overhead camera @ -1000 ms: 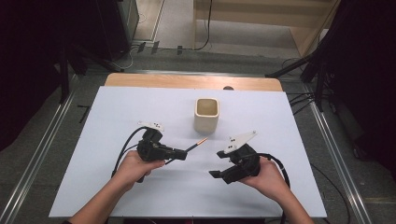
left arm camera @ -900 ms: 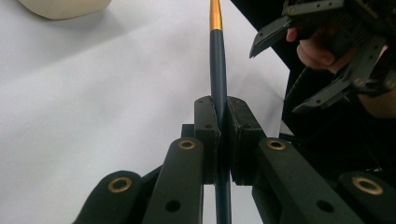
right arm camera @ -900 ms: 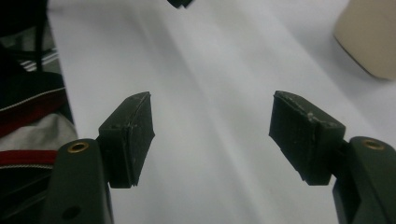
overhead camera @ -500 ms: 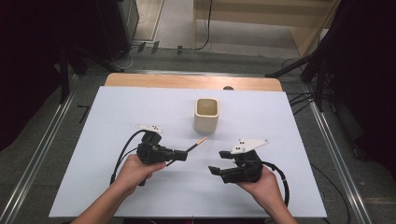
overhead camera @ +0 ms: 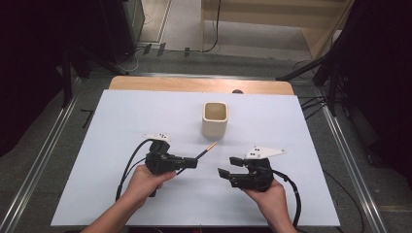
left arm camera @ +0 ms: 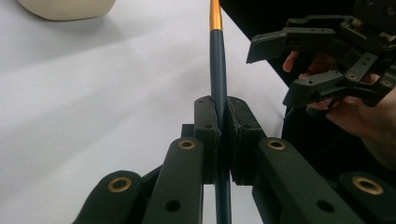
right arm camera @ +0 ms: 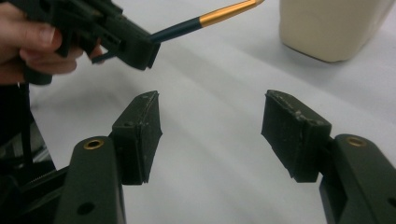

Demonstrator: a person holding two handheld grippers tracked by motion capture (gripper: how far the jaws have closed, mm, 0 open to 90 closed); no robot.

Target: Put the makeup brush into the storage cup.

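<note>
White tabletop, left hand-held gripper clamping pen aimed toward cup, right hand-held gripper empty, narrowing.

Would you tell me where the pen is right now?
In the high view the pen sits left of centre, clamped in the left hand-held gripper, its gold tip pointing at the cream cup just beyond.

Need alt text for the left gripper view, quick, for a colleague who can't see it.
The left tool is shut on a dark pen with a gold band, which points up and away over the white table. The right tool, held in a hand, hangs open at the upper right; a cream cup sits at the top left.
</note>
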